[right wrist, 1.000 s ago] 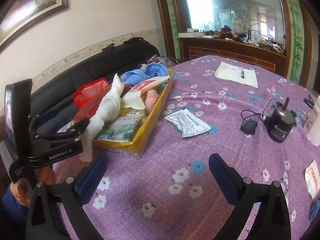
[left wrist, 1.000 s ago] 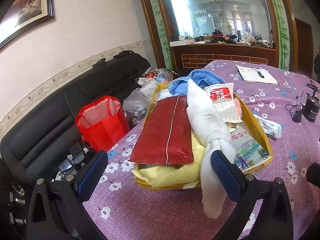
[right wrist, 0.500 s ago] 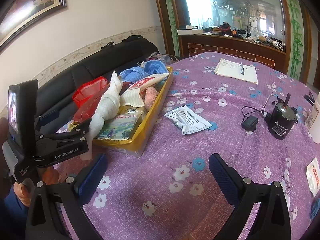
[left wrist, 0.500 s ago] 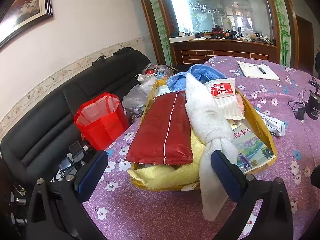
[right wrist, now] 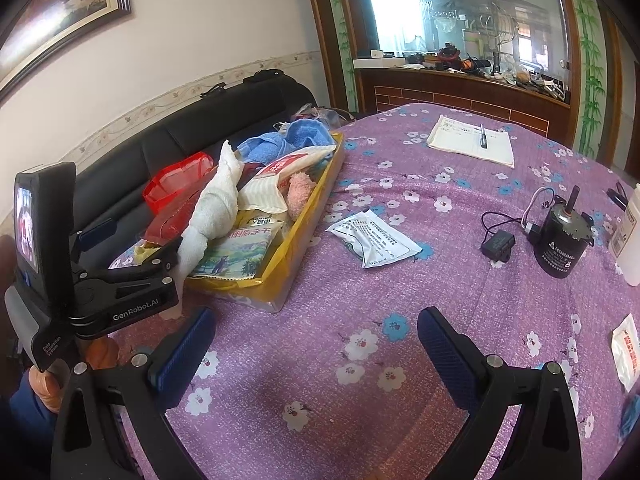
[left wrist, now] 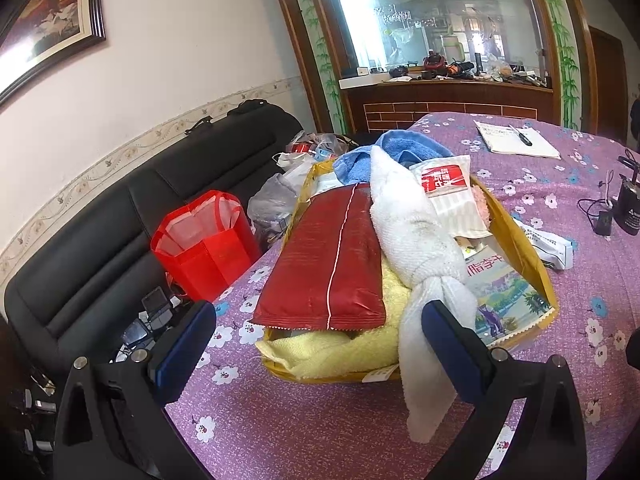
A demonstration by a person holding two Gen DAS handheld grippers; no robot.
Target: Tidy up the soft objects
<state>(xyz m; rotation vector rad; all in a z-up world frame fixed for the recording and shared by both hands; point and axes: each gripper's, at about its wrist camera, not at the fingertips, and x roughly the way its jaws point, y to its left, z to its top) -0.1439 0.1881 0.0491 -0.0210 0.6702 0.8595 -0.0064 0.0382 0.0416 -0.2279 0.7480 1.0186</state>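
The left gripper (left wrist: pixel 316 344) is held low at the near end of the yellow tray (left wrist: pixel 520 236), its blue-padded fingers spread wide and holding nothing. The tail of the white towel (left wrist: pixel 416 240) hangs over the tray's near edge just ahead of its right finger (left wrist: pixel 452 344), which covers part of the knot; whether pad and cloth touch cannot be told. Ahead between the fingers lie a red packet (left wrist: pixel 332 256) and a yellow towel (left wrist: pixel 332 344) beneath it; a blue towel (left wrist: pixel 392 152) sits at the tray's far end.

The right gripper (right wrist: pixel 316 344) hovers over the purple flowered tablecloth (right wrist: pixel 400 280), fingers likewise apart and empty. The tray lies ahead to its left, and a white sachet (right wrist: pixel 372 240) straight ahead. In its view the left gripper's body hides the tray's near corner, with only fingertips of the person's hand (right wrist: pixel 44 380) showing below. A pink fluffy thing (right wrist: pixel 300 192) is mostly buried under packets.
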